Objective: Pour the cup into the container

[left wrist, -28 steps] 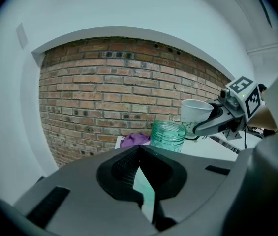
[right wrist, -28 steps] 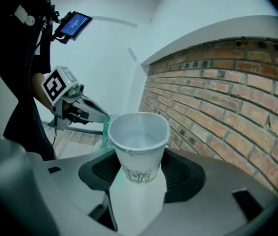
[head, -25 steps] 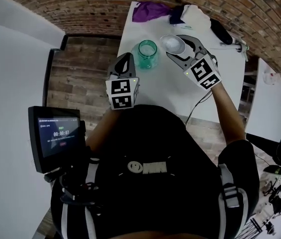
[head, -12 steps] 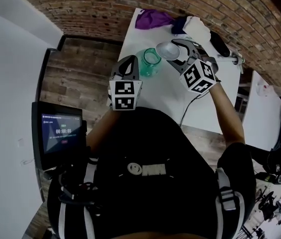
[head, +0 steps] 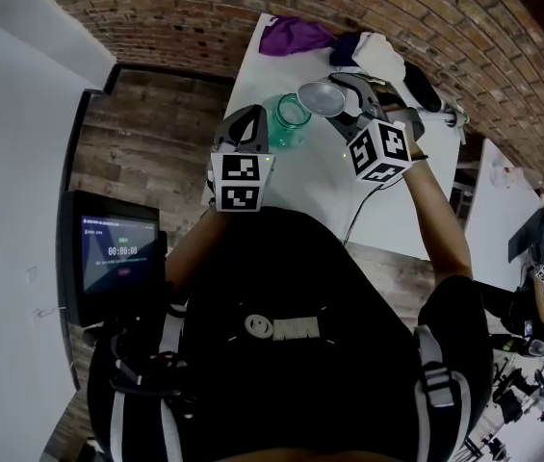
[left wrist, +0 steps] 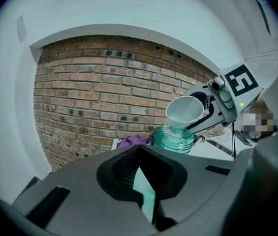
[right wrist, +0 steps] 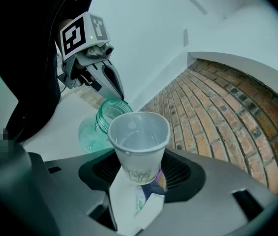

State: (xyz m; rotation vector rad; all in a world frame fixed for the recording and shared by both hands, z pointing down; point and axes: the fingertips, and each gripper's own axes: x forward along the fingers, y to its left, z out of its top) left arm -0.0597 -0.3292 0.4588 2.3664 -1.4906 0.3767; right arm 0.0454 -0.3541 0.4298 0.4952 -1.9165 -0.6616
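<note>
- Two claws at work over one white bench (head: 344, 186), with one cup and one container between them.
- Bench edges: the left edge runs near the container (head: 289, 120), and past it lies a wooden floor (head: 156, 152). The far end meets a brick wall (head: 204, 8).
- Open room: the bench is bare between the container and the near edge, crossed only by a thin cable (head: 361, 215).
- Far end of the bench: crowded by a purple cloth (head: 296, 35), a white cloth (head: 384, 56) and a dark object (head: 424, 87), all well apart from the container.
- Screen (head: 113, 258): stands off the bench at the person's left side.
- Container: a green-tinted clear glass jar with a ribbed neck and an open mouth. It stands upright on the bench, towards the left edge.
- Cup (right wrist: 139, 136): white paper with faint print round the base, the rim pressed slightly out of round. It is tipped with its mouth toward the container and held just above the jar's mouth. Whether anything runs out cannot be told.
- Right claw (right wrist: 138, 180): clenched on the cup's lower part, one pad on each side.
- Left claw (head: 249, 115): jaws drawn together to a thin slit, grasping nothing. Its tip is just beside the container's left flank. Contact cannot be told.
</note>
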